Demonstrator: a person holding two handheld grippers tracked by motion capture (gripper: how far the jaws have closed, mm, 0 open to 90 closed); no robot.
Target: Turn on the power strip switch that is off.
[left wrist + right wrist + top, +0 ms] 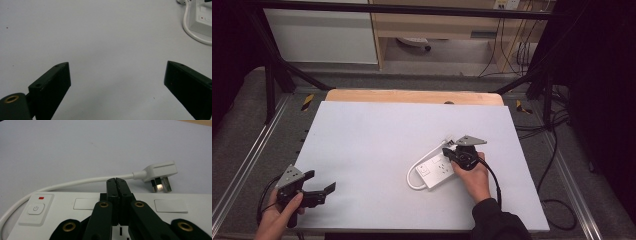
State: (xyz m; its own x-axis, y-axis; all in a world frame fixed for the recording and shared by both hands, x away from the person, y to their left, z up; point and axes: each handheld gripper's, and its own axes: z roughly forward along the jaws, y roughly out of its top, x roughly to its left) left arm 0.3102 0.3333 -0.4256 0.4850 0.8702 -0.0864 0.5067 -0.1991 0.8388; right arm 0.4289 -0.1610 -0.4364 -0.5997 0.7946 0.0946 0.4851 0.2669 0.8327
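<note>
Hiding part of the power strip [150, 197], the right gripper [116, 181] is pressed together; left gripper [116, 80] gapes

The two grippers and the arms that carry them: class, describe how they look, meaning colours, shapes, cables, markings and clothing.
Both the left gripper and the right gripper are black, each topped by a grey three-cornered plate and trailing a black cable. In the gripper views the fingers are flat, blocky black slabs, with brass-coloured rings set into the links behind them. The right arm wears a black sleeve.
</note>
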